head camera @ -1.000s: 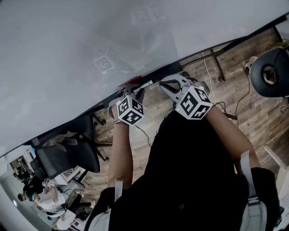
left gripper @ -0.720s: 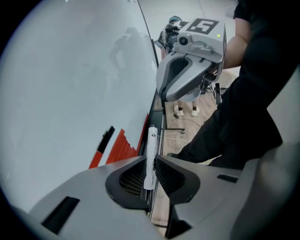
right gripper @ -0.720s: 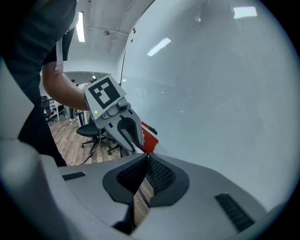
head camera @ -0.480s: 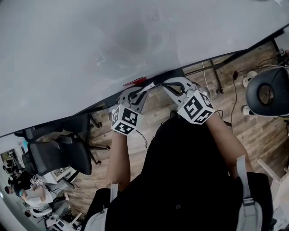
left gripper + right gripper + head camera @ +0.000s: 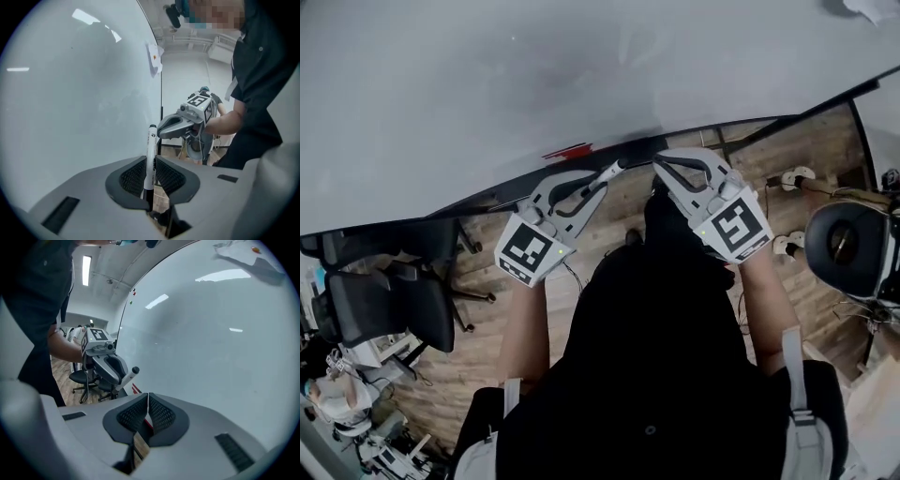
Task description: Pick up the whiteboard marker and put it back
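Left gripper (image 5: 151, 183): jaws closed on the whiteboard marker (image 5: 151, 154), which is clamped at its dark lower part. The white barrel stands upright beyond the pads, dark end outermost. Right gripper (image 5: 148, 411): jaws drawn together to a hairline slit, with nothing between them.

Both grippers are held side by side just below the lower edge of the whiteboard (image 5: 534, 75), tips near one another but apart. The marker slants up toward that edge; whether its end touches the whiteboard cannot be told. A red item (image 5: 569, 151) lies along the same lower edge, just to the left of the marker's end. A sheet of paper (image 5: 154, 58) is fixed to the whiteboard near its far vertical edge.

Below the whiteboard, the wooden floor (image 5: 487, 272) carries a black office chair (image 5: 384, 305) to the person's left. The person's dark shirt (image 5: 666, 347) fills the foreground
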The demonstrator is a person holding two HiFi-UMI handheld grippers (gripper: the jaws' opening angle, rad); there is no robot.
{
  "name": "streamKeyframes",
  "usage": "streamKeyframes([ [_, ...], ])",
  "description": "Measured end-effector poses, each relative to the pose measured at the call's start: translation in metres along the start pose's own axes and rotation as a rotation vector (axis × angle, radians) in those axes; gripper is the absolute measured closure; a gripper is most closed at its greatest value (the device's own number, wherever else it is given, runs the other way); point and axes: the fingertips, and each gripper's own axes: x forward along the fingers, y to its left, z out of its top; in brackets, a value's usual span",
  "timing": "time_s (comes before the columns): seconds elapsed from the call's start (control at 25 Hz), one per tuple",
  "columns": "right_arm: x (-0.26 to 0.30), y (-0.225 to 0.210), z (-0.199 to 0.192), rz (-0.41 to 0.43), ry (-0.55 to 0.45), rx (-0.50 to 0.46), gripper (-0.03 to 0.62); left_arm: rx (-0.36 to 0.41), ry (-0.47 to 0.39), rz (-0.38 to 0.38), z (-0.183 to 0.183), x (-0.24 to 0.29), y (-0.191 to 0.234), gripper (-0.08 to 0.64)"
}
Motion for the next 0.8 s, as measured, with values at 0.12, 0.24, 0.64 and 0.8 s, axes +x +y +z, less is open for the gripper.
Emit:
streamKeyframes([
  [0.12, -0.016, 0.004, -0.004, 0.012, -0.006, 0.036, 0.572, 0.014, -0.081, -0.021, 0.014, -0.007, -0.011, 0.488],
  [0.24, -0.025, 0.012, -0.001, 0.039, -0.045, 0.109, 0.572, 0.0, -0.142, -0.023, 0.025, -0.014, -0.02, 0.487],
  [0.64, -0.039, 0.024, 0.02, 0.135, -0.214, 0.28, 0.572, -0.098, -0.284, -0.073, 0.042, -0.024, -0.03, 0.488],
  [0.8, -0.055, 0.019, 0.028, 0.169, -0.294, 0.354, 0.573, -0.183, -0.403, -0.111, 0.056, -0.032, -0.03, 0.488],
])
